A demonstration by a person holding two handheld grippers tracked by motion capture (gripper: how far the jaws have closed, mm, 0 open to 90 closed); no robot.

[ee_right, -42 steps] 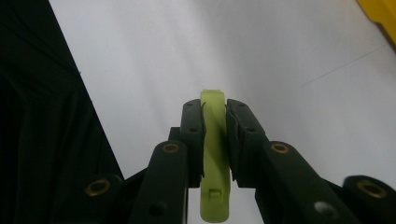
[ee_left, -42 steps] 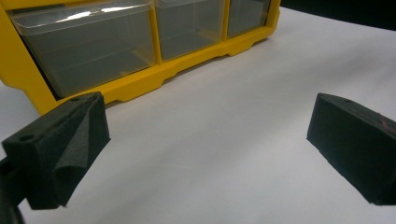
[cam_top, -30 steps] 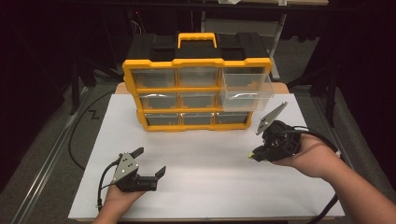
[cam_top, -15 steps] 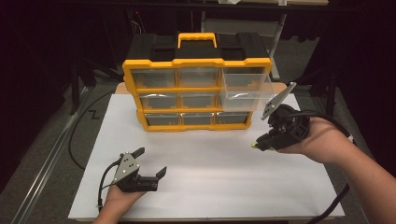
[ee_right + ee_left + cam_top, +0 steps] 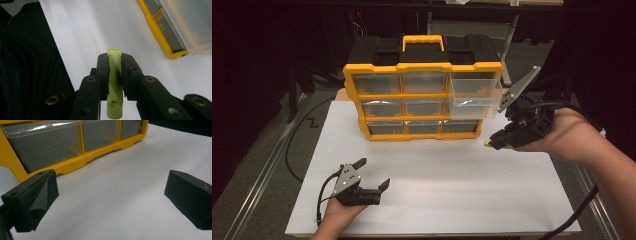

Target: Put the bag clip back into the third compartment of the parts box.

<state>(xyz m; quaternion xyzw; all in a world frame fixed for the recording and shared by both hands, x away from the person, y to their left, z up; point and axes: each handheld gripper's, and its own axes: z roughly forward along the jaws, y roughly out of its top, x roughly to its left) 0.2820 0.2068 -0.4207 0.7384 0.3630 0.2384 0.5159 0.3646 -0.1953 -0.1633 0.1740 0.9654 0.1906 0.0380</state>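
**Operator:** High view first. My right gripper (image 5: 492, 143) is lifted off the white tabletop (image 5: 462, 200), just to the right of the yellow-and-black plastic organizer cabinet with clear drawers (image 5: 422, 102). Its jaws are clamped on a small, flat lime-green plastic piece (image 5: 488, 143).

**Colleague:** Where exactly is that green piece?

**Operator:** In the air, pinched between the pads. In the right gripper view the lime-green piece (image 5: 115, 82) stands edge-on between the closed jaws, one end poking out past the tips. I hold it by its flat faces so it won't twist.

**Colleague:** And the drawer?

**Operator:** The clear pulled-out drawer (image 5: 474, 92) at the cabinet's top right juts forward of the others, its open top facing up. My guess is that it was left out to receive the piece, which is why my hand sits near that corner, tips pointing down and toward the cabinet. The piece is below the drawer's rim and not yet over it.

**Colleague:** Left side?

**Operator:** My left gripper (image 5: 371, 175) rests low on the table, near the front edge, well apart from the cabinet. Jaws spread wide, nothing between them; the left gripper view shows bare tabletop in the gap and the bottom row of drawers (image 5: 65, 142) beyond. I judge it's parked out of the way.
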